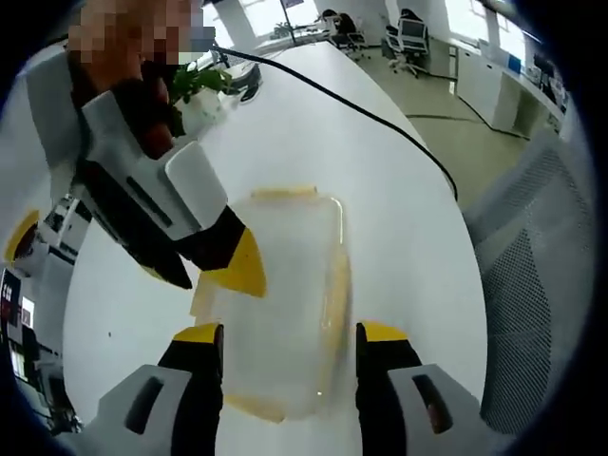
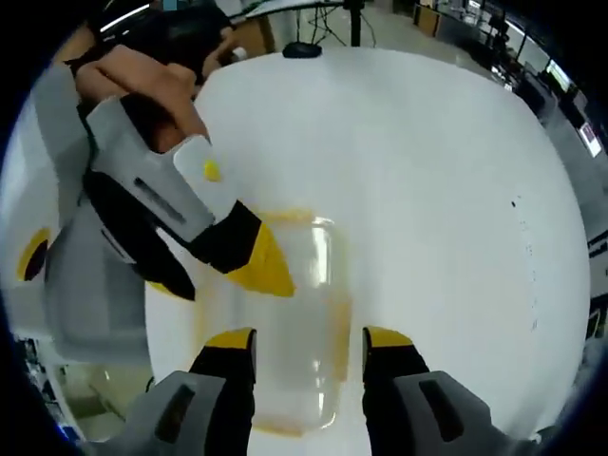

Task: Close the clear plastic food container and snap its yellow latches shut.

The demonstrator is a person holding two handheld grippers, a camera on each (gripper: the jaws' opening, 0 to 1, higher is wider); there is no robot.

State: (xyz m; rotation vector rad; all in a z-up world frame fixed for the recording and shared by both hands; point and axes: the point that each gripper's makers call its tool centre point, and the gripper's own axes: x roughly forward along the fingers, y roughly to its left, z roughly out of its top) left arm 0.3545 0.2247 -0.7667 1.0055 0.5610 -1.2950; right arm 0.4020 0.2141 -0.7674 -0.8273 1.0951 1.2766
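A clear plastic container (image 1: 285,304) lies on the white table (image 1: 380,190) with its lid on and yellow latches (image 1: 283,192) along its sides. My left gripper (image 1: 290,334) is open, with its jaws standing either side of the container's near end. The right gripper (image 1: 223,268), held in a hand, comes in from the upper left with a yellow tip down on the lid's left side. In the right gripper view the container (image 2: 294,323) lies between the jaws of my open right gripper (image 2: 309,340). There the left gripper (image 2: 237,268) touches the lid. Whether the latches (image 2: 340,328) are snapped is too blurred to tell.
A black cable (image 1: 361,104) runs across the table's far part, beside a potted plant (image 1: 204,85). A grey mesh chair (image 1: 532,285) stands at the table's right edge. A small dark object (image 2: 302,47) lies at the far edge. Bare tabletop (image 2: 427,190) spreads around the container.
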